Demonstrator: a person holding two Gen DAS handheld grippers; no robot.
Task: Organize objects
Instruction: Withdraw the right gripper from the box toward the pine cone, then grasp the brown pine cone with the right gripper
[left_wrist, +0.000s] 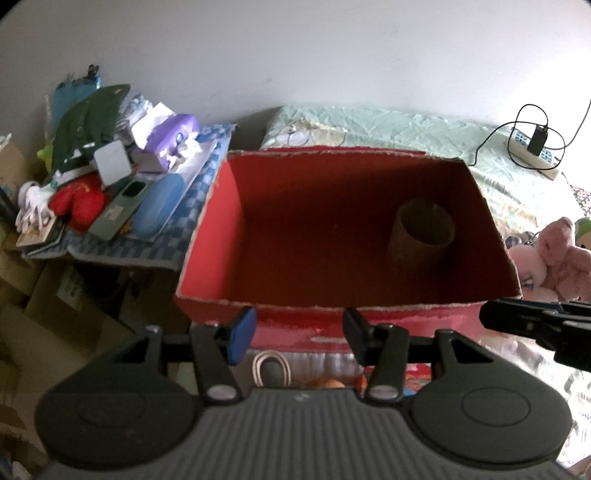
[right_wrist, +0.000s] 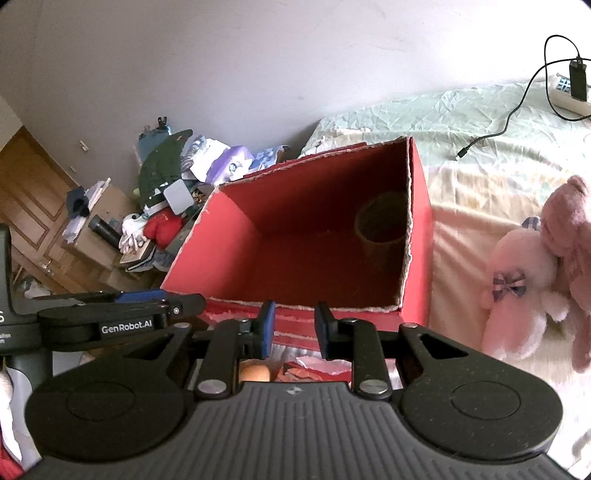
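Observation:
A red cardboard box (left_wrist: 214, 236) stands open on the bed, right ahead of both grippers; it also shows in the right wrist view (right_wrist: 419, 221). A brown cardboard tube (left_wrist: 421, 232) stands inside at its right, seen also in the right wrist view (right_wrist: 380, 229). My left gripper (left_wrist: 299, 332) is open and empty, just before the box's near wall. My right gripper (right_wrist: 293, 326) is open and empty at the same wall. An orange round thing (right_wrist: 255, 373) lies below the fingers, partly hidden.
A cluttered side table (left_wrist: 122, 243) stands left of the box with a phone (left_wrist: 118, 210), red plush (left_wrist: 77, 199) and tissue pack (left_wrist: 173, 136). Pink plush toys (right_wrist: 535, 280) lie on the bed at right. A power strip (left_wrist: 532, 155) with cable lies far right.

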